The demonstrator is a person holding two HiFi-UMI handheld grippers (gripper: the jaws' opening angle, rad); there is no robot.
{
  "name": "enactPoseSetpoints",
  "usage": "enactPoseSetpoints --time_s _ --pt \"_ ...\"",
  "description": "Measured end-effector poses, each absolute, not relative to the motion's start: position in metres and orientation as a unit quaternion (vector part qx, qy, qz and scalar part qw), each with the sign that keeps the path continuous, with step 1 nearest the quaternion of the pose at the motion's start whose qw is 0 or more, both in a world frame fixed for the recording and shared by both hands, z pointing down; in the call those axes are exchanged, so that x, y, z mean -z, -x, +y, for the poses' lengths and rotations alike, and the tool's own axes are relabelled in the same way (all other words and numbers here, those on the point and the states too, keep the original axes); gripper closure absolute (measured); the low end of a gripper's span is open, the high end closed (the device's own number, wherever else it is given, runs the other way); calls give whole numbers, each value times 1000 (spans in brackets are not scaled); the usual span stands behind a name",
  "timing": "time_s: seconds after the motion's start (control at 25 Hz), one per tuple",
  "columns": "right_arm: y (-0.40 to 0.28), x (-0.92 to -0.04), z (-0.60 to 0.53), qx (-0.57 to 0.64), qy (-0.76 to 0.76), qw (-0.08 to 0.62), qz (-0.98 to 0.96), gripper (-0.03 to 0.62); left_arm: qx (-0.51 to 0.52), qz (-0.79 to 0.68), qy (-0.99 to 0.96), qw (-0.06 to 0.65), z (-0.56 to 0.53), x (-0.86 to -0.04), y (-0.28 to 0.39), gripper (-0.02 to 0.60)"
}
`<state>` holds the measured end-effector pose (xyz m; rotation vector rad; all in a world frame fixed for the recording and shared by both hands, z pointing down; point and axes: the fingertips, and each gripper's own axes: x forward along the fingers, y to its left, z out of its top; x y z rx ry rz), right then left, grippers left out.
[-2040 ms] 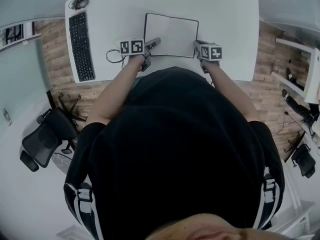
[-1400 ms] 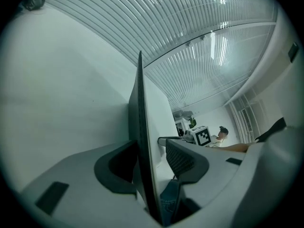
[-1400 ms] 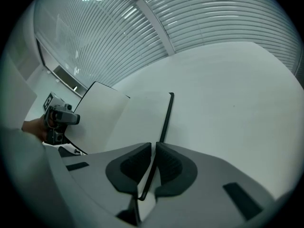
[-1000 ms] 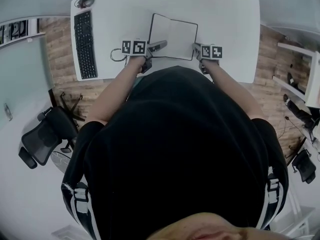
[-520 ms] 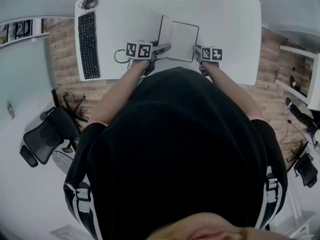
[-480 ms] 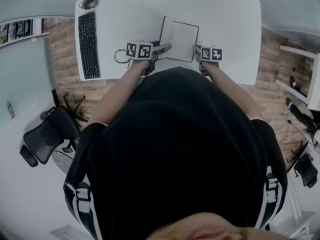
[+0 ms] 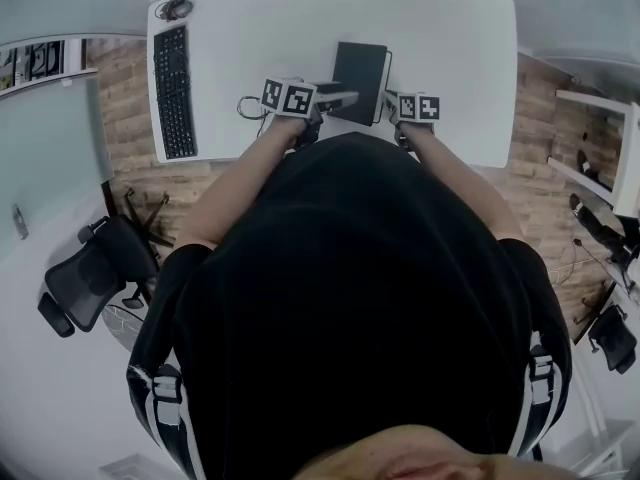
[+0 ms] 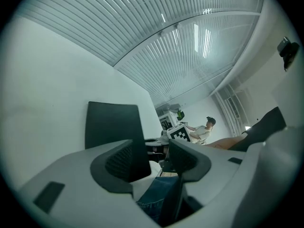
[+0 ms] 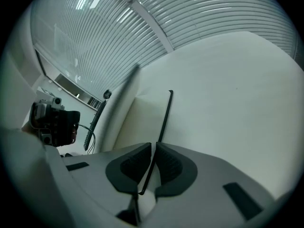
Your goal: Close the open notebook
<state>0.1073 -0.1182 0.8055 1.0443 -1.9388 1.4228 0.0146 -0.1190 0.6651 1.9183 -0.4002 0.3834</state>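
Open earlier, the black hardcover notebook (image 7: pixel 360 68) now lies closed on the white bench (image 7: pixel 260 28), left gripper (image 7: pixel 347 98) wide open and empty, right gripper (image 7: pixel 389 100) clamped on its cover edge.

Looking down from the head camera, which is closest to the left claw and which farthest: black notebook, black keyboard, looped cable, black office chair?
1. Black notebook, right at the tips of the left claw.
2. Looped dark cable, just left of the claw.
3. Black keyboard, further left on the white desk.
4. Black office chair, on the floor, lower left.
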Motion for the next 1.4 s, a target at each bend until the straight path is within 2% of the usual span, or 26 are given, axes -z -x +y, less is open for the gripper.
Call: enactPoseSetpoints --time_s 0.24,0.56,0.84,1.2,1.4 --pt "-126 -806 -114 -522 -404 257 -706 542 -148 -182 -803 548 -124 -668 -4 349" --pt "-134 -791 -121 -506 -415 242 -716 542 -140 -193 -804 544 -127 -668 9 418" --pt "-150 -745 -156 -455 -444 210 -743 542 -120 -224 -828 500 -145 -654 21 496" --pt "-158 -684 -181 -408 -473 156 -765 543 -99 -244 -844 467 -171 -630 32 523" --pt "-159 -662 -185 -372 -476 154 -782 543 -83 -276 -850 441 -185 -615 43 529"
